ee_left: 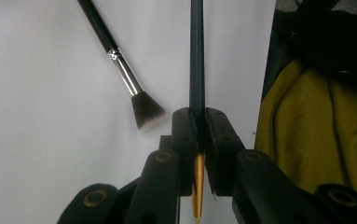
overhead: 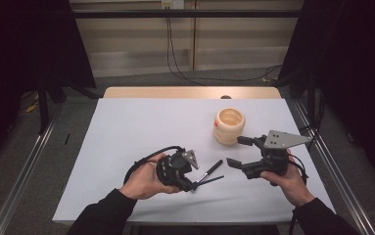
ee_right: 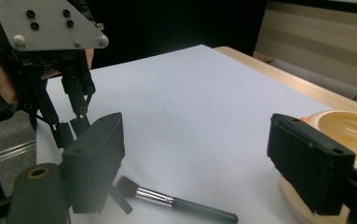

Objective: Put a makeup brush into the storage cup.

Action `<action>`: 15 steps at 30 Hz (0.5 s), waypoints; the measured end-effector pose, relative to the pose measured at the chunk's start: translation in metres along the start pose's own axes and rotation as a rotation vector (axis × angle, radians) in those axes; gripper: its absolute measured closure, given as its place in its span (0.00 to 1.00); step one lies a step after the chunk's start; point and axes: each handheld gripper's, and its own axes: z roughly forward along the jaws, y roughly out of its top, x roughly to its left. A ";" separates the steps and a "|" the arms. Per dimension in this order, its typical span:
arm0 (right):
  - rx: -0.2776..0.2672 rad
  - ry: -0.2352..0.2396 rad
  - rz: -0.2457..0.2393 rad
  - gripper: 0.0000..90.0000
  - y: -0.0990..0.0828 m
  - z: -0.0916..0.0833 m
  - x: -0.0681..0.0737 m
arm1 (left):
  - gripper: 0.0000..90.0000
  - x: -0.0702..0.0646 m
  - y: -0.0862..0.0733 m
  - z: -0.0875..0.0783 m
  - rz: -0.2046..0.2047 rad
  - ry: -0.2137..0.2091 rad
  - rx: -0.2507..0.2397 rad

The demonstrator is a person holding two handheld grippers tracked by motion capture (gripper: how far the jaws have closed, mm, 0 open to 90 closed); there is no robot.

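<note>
Gripping a thin dark stick (ee_left: 197,51) between its closed jaws, the left gripper (overhead: 191,185) sits low over the white table (overhead: 141,127) near the front edge, held in the person's left hand (overhead: 143,181). In the left gripper view the stick runs straight up from between the two black pads, and a gold tip pokes out behind them toward the camera. In the high view the stick reaches out to the right from the jaws, lying nearly level just above the table. A brush (overhead: 213,169) with a black handle, a silver ferrule and short dark bristles lies flat on the table just beside the stick, apart from it; in the left gripper view the bristles (ee_left: 147,110) end close to the left pad without touching it. The right gripper (overhead: 238,152) is held in the right hand (overhead: 292,183) at the table's right side, its jaws wide apart with nothing between them, and pointing left toward the brush. In the right gripper view the brush (ee_right: 176,204) lies on the table low between the two jaws. A tan ribbed pot (overhead: 228,126) stands upright just behind the right gripper, near its far jaw.
</note>
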 end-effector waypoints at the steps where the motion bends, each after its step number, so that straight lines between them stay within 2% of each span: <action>1: 0.022 0.011 -0.009 0.22 0.001 0.002 0.000 | 0.93 0.000 0.000 0.000 -0.001 0.001 0.001; 6: 0.071 0.064 -0.036 0.28 0.005 0.009 0.000 | 0.93 0.002 0.000 0.000 -0.003 0.002 0.003; 7: 0.078 0.092 -0.048 0.28 0.005 0.010 -0.001 | 0.93 0.001 0.000 0.000 -0.005 0.001 0.000; 9: 0.095 0.116 -0.065 0.28 0.007 0.011 -0.001 | 0.93 0.001 0.000 0.001 0.000 -0.002 0.000; 11: 0.124 0.129 -0.083 0.28 0.008 0.014 -0.001 | 0.93 0.001 0.001 0.002 0.006 -0.006 0.004; 12: 0.138 0.133 -0.098 0.28 0.009 0.015 0.000 | 0.93 0.000 0.000 0.002 -0.009 -0.002 0.001; 15: 0.167 0.168 -0.130 0.32 0.011 0.019 0.002 | 0.93 0.002 0.001 0.001 0.006 0.003 0.004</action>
